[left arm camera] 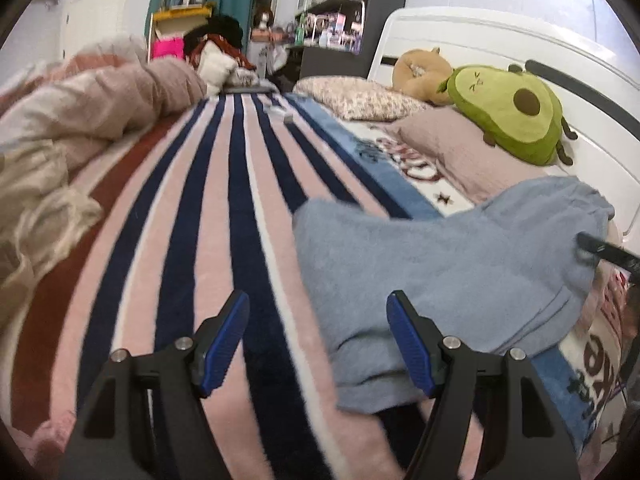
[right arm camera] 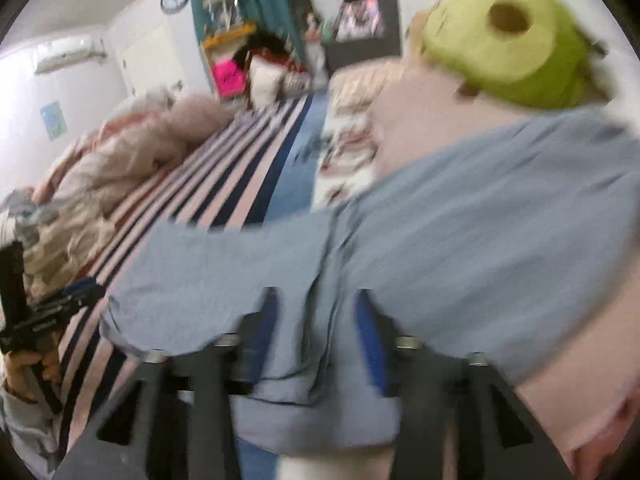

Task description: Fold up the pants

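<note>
**Blue pants half gathered on the striped bed**

Two blue-padded fingers of the left gripper [left arm camera: 318, 344] fill the bottom of the left wrist view, spread wide with nothing between them. They hang low over a striped blanket [left arm camera: 192, 240] of pink, navy and white bands that runs away toward the far end of the bed. Just beside the gripper's right finger lies the pants [left arm camera: 440, 264], a light blue fleecy heap, bunched and rumpled, resting on the blanket and reaching toward the pink pillow [left arm camera: 452, 160]. An avocado plush [left arm camera: 508, 112] sits on that pillow against the white headboard [left arm camera: 500, 36]. A crumpled beige comforter [left arm camera: 80, 112] is piled along the left side. At the far right edge, a dark tip of the right gripper [left arm camera: 604, 250] touches the pants' edge.

Blurred by motion, the right wrist view shows the right gripper [right arm camera: 316, 344] with its blue pads on either side of a fold of the pants [right arm camera: 460, 232]; cloth lies between the fingers, yet whether they actually pinch it cannot be told. The pants spread wide across the frame, over the striped blanket [right arm camera: 224, 176] and up to the avocado plush [right arm camera: 512, 44]. At the left edge the left gripper [right arm camera: 52, 312] appears, held in a hand [right arm camera: 30, 368].
</note>
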### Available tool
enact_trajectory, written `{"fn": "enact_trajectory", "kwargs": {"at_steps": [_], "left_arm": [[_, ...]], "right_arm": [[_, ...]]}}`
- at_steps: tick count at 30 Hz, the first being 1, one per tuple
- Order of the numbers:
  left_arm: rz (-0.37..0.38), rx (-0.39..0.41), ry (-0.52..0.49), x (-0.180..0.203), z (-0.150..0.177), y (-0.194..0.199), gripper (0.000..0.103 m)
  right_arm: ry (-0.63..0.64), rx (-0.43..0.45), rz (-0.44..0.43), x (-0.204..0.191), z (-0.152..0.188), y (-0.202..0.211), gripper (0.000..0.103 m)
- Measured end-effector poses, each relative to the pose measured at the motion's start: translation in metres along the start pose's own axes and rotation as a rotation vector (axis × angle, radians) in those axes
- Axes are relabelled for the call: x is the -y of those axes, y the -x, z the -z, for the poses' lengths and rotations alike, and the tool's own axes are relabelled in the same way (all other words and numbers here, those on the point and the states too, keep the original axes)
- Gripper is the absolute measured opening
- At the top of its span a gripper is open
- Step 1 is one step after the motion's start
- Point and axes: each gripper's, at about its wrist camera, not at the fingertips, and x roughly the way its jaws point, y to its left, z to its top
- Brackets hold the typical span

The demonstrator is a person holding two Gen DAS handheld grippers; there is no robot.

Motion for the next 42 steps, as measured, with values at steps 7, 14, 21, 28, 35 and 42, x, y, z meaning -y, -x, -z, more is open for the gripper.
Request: {"fn": "enact_trajectory", "kwargs": {"at_steps": [7, 14, 21, 28, 35, 42], "left_arm": [[0.003, 0.023, 0.061, 0.020, -0.018, 0.004, 0.069], [-0.050, -0.008, 0.147, 0.031, -0.014, 0.002, 0.069], [-0.110, -0.019, 0.161, 0.037, -0.005, 0.006, 0.069], [-0.131, -0.024, 0.127, 0.053, -0.006, 0.005, 0.069], [-0.120, -0.008, 0.081, 0.083, -0.015, 0.025, 0.069], [-0.143, 0.000, 0.077, 0.097, -0.022, 0.044, 0.069]], "right_arm": [[-0.166, 0.113, 0.181, 0.096, -0.022, 0.075, 0.075], [-0.268, 0.129, 0.093, 0.152, -0.026, 0.063, 0.076], [-0.230, 0.187, 0.047, 0.158, -0.036, 0.053, 0.071], [-0.151, 0.204, 0.039, 0.155, -0.039, 0.042, 0.023], [-0.089, 0.272, -0.056, 0.139, -0.037, 0.061, 0.009], [-0.016, 0.309, -0.190, 0.103, -0.041, 0.070, 0.009]]}}
